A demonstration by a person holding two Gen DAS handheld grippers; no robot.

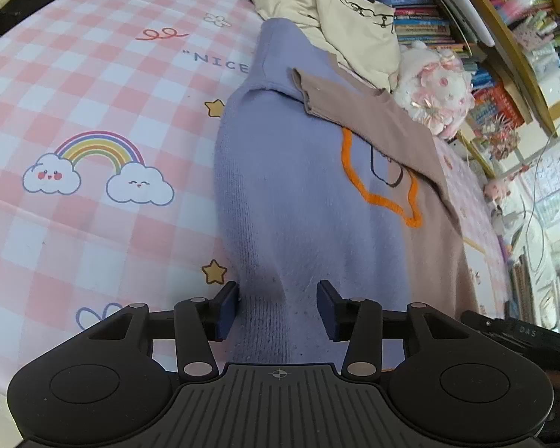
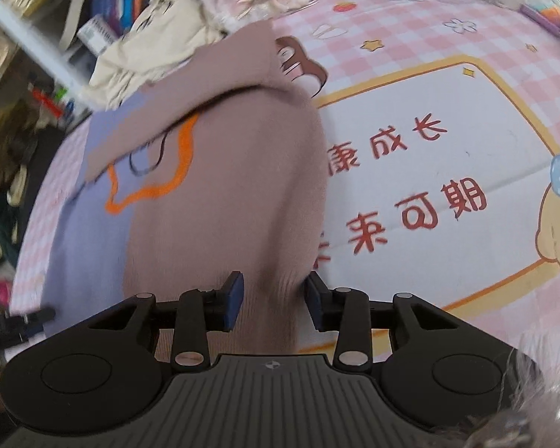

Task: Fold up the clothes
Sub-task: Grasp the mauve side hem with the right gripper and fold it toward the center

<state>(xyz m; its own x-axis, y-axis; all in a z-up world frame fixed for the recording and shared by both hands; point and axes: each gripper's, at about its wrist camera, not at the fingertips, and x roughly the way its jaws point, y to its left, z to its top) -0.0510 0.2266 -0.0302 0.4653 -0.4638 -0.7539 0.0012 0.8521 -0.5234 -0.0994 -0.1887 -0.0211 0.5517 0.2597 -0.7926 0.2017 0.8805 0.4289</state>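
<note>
The two-tone sweater (image 1: 310,201), lilac on my left half and dusty pink on my right, lies lengthwise on the pink checked counter (image 1: 93,86) with both sleeves already laid across its chest, so what is left, I judge, is doubling the body up from the hem. My left claw (image 1: 278,308) stands partly open over the lilac hem and my right claw (image 2: 274,304) likewise over the pink hem (image 2: 276,298), knit between the jaws but neither pinching it. A cream garment (image 1: 339,18) beyond the collar waits unfolded.

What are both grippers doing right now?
Left gripper: open, sweater hem between jaws, not pinched.
Right gripper: open, sweater hem between jaws.
</note>
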